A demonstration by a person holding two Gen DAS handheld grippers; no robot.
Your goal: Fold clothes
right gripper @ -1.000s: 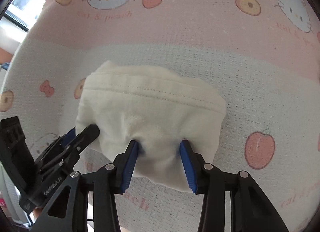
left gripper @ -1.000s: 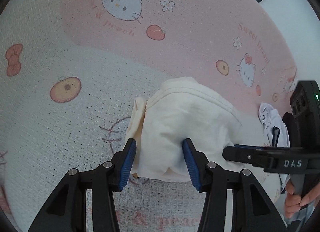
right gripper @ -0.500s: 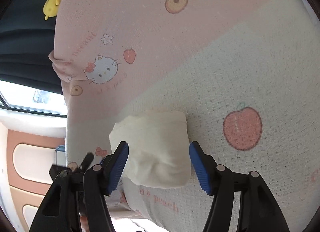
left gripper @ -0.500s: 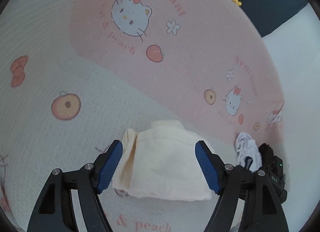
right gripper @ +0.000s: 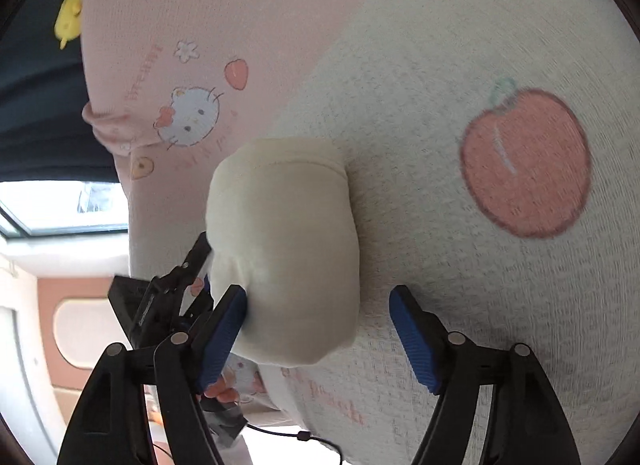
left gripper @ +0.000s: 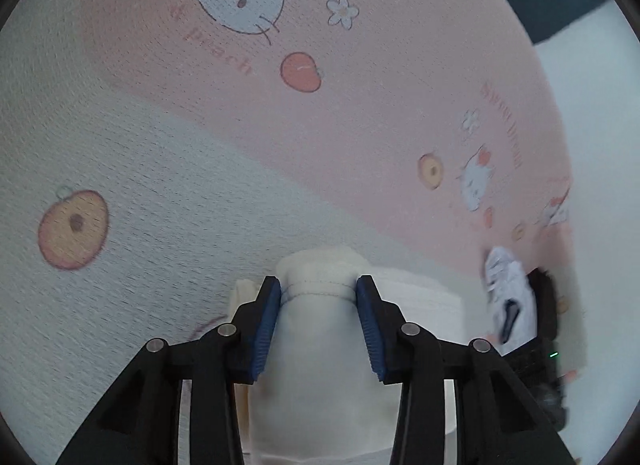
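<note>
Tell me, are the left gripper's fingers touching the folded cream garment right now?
Touching. In the left wrist view, both blue fingers of the left gripper press the sides of the cream garment, pinching it inward.

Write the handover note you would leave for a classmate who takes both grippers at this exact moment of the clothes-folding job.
Left gripper: shut on the cream garment, fingers pinching its stitched edge.
Right gripper: open; one finger touches the bundle's side, the other stands clear of it.
The garment is a compact folded bundle on the pink and white printed blanket. A white garment lies bunched near the blanket's far right edge in the left wrist view.
Done: the cream piece looks folded.
Left: probably set it down or aside, release, then fold the white one.
</note>
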